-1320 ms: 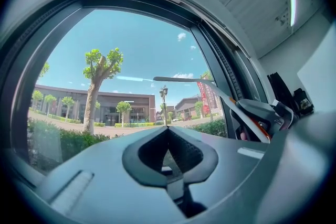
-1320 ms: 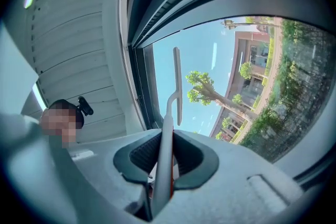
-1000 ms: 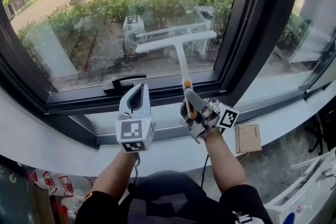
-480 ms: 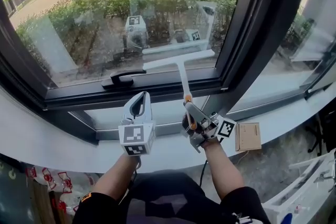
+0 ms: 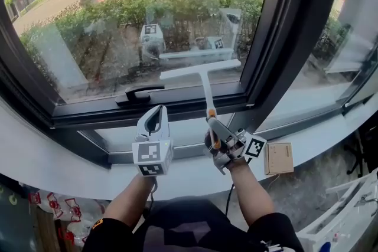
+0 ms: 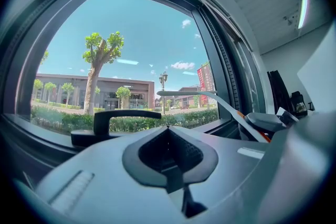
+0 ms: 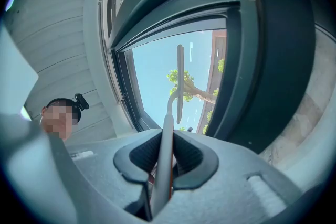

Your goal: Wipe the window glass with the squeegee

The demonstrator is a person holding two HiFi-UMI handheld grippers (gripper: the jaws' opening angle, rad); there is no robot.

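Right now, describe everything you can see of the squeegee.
The squeegee is T-shaped and white, plastic by its look: a long thin blade across a slim stem with an orange band near the grip. It stands nearly upright, blade slightly tilted, low on the window glass, apparently against it. The right claw is shut on its stem.

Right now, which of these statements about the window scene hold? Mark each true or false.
1. The right tool is shut on the squeegee handle. True.
2. The left tool grips the black window handle. False: its jaws are shut on nothing, short of that handle.
3. The squeegee's blade sits low on the glass, near the bottom frame. True.
4. The cardboard box lies to the left of the left tool. False: it lies on the ledge, to the right of the right tool.
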